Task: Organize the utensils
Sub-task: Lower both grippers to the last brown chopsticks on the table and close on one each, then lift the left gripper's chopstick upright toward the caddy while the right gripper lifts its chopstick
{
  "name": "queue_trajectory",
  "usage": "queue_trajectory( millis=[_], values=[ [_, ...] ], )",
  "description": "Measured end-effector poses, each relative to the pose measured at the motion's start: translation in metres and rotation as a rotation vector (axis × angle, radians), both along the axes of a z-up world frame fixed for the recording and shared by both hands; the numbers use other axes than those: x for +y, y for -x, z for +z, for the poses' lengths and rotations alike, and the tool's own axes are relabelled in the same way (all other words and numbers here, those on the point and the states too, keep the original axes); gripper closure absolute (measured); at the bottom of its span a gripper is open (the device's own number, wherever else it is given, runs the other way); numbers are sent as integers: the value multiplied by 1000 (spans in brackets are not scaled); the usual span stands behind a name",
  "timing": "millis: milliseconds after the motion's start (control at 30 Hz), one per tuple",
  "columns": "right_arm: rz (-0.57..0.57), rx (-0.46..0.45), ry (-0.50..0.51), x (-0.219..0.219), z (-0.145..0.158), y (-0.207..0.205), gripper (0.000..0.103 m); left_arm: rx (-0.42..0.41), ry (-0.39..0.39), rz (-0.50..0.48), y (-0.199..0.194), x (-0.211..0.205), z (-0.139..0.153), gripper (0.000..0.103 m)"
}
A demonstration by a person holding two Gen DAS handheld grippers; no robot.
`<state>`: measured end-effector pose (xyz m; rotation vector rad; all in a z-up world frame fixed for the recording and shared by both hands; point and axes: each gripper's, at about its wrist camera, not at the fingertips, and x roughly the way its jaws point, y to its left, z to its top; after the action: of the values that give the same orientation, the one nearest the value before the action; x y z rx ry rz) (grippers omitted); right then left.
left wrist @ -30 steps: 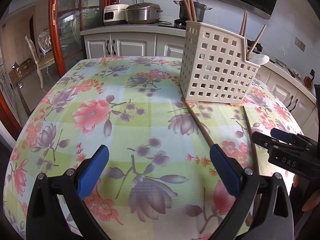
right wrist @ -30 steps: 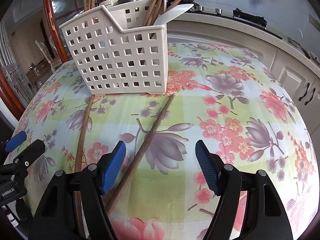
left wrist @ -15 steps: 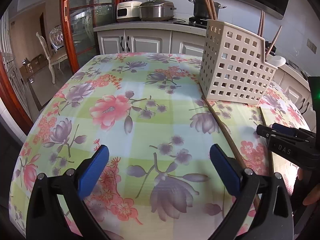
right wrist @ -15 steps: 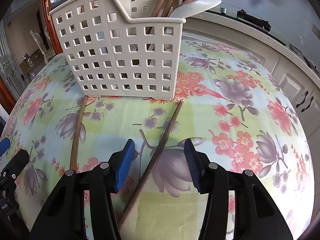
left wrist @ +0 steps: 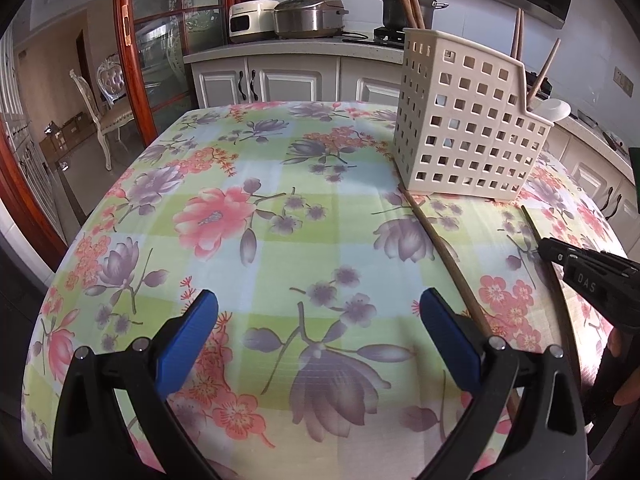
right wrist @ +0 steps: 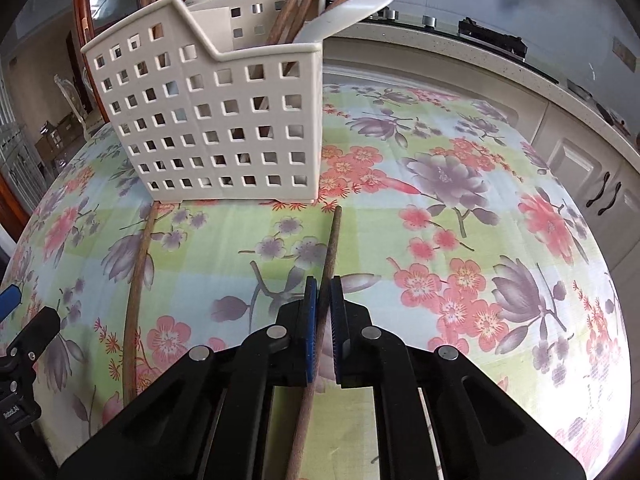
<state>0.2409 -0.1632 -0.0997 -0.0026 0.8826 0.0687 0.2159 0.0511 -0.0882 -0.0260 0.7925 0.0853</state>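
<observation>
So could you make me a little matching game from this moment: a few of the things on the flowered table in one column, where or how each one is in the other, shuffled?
Things:
1. right gripper
2. left gripper
3. white spoon
4. second chopstick

States:
a. standing in the utensil basket
b. lying loose on the tablecloth
c. jaws wide apart with nothing between them
d. just closed, pads pressed on a chopstick

Pairs: 1-d, 2-c, 3-a, 4-b
</observation>
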Motion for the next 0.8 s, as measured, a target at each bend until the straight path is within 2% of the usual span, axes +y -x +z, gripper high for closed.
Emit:
queue_trajectory(
  millis=[300,533,600,733,800],
  values=[
    [-41,-17,-45,-30,3,9,95,13,-7,-58,-6,-23,-2,5],
    [-52,-30,-72,-43,6,17,95,32,44,-129,-26,-43,-4,6],
    [-52,-30,-79,-46,6,18,95,38,57,-129,-35,-46,-5,8],
    [-41,-36,-92,-47,7,20,95,66,53,-124,-60,-53,-7,21],
    [-34,-41,-97,-46,8,21,95,76,46,-119,-70,-57,-8,24]
  ],
)
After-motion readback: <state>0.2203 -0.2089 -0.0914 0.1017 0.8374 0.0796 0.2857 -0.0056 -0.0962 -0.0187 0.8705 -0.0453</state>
